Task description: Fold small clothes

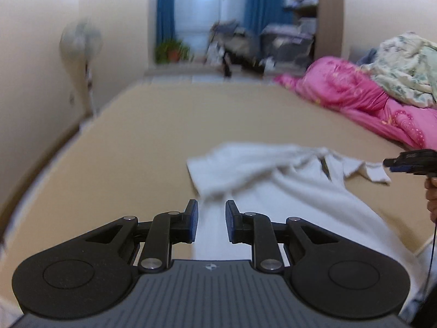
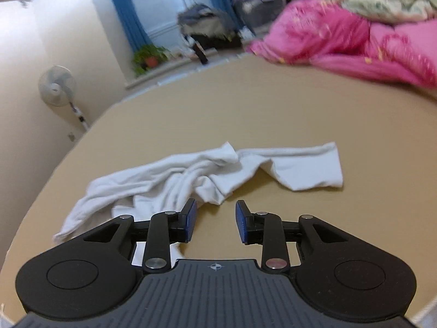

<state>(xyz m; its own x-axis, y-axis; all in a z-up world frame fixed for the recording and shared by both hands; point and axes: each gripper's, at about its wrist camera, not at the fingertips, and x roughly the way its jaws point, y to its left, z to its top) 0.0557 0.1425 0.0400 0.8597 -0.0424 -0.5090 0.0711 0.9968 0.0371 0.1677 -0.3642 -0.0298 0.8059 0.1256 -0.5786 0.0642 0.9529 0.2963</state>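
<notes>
Both my hand-held grippers, left (image 1: 211,222) and right (image 2: 215,221), stand apart, empty, above the rumpled white garment (image 2: 191,175) mid-bed (image 2: 245,114). Step: regrasp. Next: pinch two edges, spread flat.

Soft cloth on a matt bed, hard plastic in my hands.

The white garment (image 2: 191,175) is soft, slightly fuzzy knit cloth, creased; the tan bed surface (image 2: 245,114) under it looks smooth and matt. My left gripper (image 1: 211,222) and right gripper (image 2: 215,222) are matt black plastic with shiny metal pivot pins and ribbed blue pads. The pink quilt (image 1: 355,93) has a faint satin sheen.
</notes>
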